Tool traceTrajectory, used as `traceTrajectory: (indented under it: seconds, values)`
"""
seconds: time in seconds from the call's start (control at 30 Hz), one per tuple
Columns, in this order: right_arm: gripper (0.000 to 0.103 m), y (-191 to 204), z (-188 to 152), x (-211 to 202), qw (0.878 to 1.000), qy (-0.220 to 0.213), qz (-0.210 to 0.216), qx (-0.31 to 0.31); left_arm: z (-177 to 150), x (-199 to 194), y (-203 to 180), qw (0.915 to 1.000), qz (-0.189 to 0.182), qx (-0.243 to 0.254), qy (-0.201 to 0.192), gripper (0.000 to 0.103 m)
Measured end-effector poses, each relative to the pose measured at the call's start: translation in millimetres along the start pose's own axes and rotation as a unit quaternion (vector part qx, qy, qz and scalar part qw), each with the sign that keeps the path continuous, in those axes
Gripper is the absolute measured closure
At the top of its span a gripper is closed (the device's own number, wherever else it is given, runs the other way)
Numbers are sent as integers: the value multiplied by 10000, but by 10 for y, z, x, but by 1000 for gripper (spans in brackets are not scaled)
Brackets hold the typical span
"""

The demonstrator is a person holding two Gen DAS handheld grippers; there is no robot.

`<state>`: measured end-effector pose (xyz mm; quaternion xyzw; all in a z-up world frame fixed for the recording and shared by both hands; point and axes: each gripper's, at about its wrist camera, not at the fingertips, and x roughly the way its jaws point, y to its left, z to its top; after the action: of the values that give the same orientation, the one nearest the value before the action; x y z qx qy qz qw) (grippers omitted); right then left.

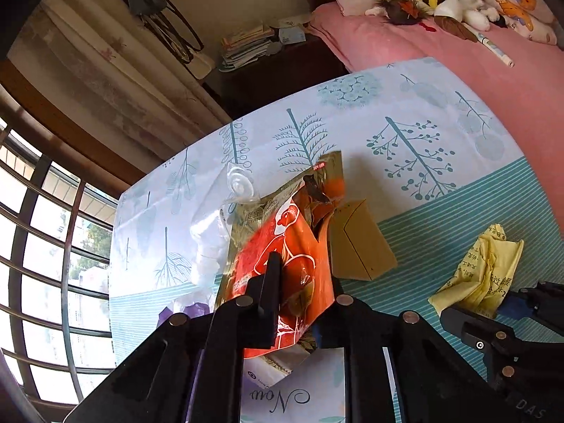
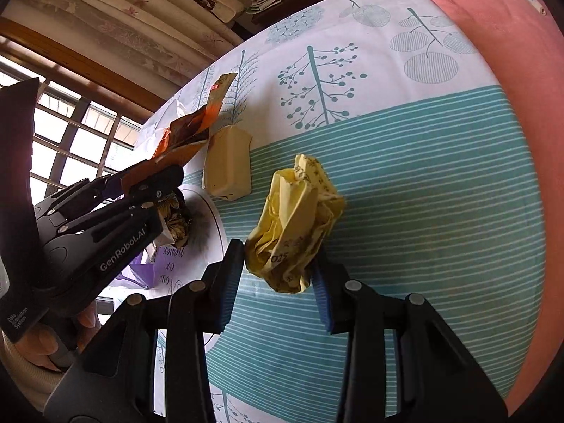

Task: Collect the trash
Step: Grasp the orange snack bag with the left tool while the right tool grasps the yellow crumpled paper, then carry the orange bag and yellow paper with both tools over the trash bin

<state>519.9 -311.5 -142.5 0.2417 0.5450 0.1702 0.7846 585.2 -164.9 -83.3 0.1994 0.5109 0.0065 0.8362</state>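
Glossy wrapper and crumpled paper clamped

A glossy orange snack wrapper [image 1: 282, 246] is pinched by the left gripper [image 1: 296, 299]; crumpled yellow paper [image 2: 296, 225] is grasped by the right gripper [image 2: 278, 275] — a tan carton [image 2: 229, 165] lies between.

From your right wrist view, the box [image 2: 228, 165] lies on the bedsheet [image 2: 423, 183]; left of it, the snack wrapper [image 2: 192, 130]; right, nearer you, the crumpled paper [image 2: 294, 225].
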Motion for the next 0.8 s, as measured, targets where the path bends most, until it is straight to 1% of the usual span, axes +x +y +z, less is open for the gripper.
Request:
traceTrajectory:
  seconds: [0.03, 0.17, 0.23, 0.43, 0.6, 0.8]
  values:
    - [70, -3, -6, -8, 10000, -4, -5, 5, -13, -57, 19, 10000, 8, -33, -69, 94]
    - [71, 19, -32, -61, 10000, -49, -81, 22, -94, -329, 134, 9993, -80, -235, -269, 97]
    - [72, 37, -52, -128, 9999, -113, -51, 43, -159, -513, 202, 9985, -154, -338, -395, 99]
    - [72, 165, -177, -438, 9993, -360, 24, 67, -483, -1125, 388, 9939, -437, -654, -778, 101]
    - [72, 347, -427, -743, 9986, -528, 65, 50, -894, -1685, 495, 9888, -713, -772, -1063, 101]
    - [72, 649, -951, -1124, 9972, -748, 0, -13, -1611, -2341, 647, 9818, -1115, -659, -1389, 101]
